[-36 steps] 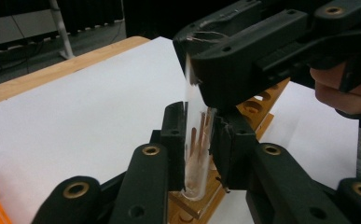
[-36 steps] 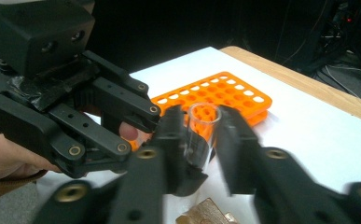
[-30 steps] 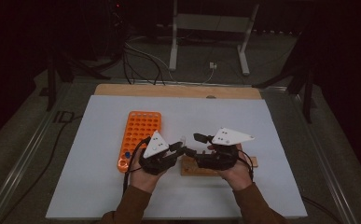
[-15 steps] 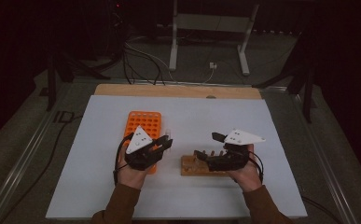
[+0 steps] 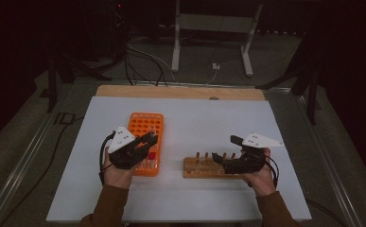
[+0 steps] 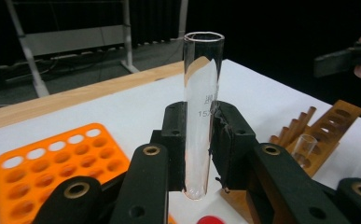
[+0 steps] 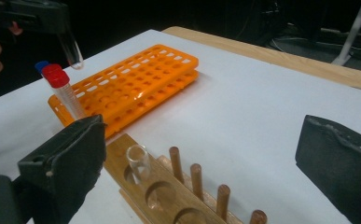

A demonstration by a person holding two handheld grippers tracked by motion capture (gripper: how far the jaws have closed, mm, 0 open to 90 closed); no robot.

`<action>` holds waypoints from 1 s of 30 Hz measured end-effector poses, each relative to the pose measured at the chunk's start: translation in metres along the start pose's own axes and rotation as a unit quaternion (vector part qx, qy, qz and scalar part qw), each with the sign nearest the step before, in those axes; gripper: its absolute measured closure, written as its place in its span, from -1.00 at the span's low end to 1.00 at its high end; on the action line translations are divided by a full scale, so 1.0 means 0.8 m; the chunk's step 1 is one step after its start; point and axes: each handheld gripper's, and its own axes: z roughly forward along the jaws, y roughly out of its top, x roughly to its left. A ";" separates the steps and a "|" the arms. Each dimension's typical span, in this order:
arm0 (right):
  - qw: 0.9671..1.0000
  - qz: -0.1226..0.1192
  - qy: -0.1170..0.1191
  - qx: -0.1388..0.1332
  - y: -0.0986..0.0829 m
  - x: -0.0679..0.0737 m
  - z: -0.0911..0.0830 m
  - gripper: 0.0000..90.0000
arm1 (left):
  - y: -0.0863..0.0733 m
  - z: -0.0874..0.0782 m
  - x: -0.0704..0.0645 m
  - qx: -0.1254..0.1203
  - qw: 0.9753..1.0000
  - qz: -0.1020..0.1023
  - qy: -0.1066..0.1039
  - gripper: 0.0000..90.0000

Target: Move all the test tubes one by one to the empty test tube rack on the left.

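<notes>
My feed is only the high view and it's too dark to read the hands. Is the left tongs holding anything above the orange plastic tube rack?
Observer: Yes. The left tongs are shut on a clear glass test tube. It is upright with its open mouth up, and it looks empty.
Operator: And the other hand?
Observer: The right tongs are open with nothing between the jaws. They face the wooden peg rack.
Operator: Is anything in that wooden rack?
Observer: One short clear tube stands in its end hole. The holes next to it look empty.
</notes>
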 end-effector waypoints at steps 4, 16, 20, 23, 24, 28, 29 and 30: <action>1.000 0.007 -0.006 -0.005 -0.004 -0.005 -0.004 -0.96 | -0.002 -0.011 0.010 -0.006 1.000 -0.008 0.010 0.70; 1.000 0.017 -0.012 -0.011 -0.013 -0.011 -0.012 -0.97 | -0.017 -0.038 0.036 -0.003 0.999 -0.026 0.046 0.70; 1.000 0.021 -0.013 -0.013 -0.015 -0.013 -0.013 -1.00 | -0.025 -0.043 0.041 0.002 0.998 -0.029 0.055 0.69; 1.000 0.021 -0.014 -0.013 -0.016 -0.013 -0.014 -1.00 | -0.031 -0.047 0.045 0.004 0.998 -0.034 0.060 0.69; 1.000 0.020 -0.014 -0.013 -0.017 -0.013 -0.014 -1.00 | -0.033 -0.048 0.047 0.005 0.997 -0.035 0.062 0.69; 1.000 0.019 -0.015 -0.014 -0.018 -0.012 -0.015 -1.00 | -0.040 -0.052 0.051 0.008 0.997 -0.040 0.069 0.69; 1.000 0.019 -0.015 -0.014 -0.018 -0.012 -0.015 -1.00 | -0.042 -0.052 0.052 0.008 0.997 -0.041 0.070 0.70; 1.000 0.019 -0.015 -0.015 -0.018 -0.012 -0.015 -1.00 | -0.043 -0.053 0.054 0.010 0.997 -0.041 0.072 0.69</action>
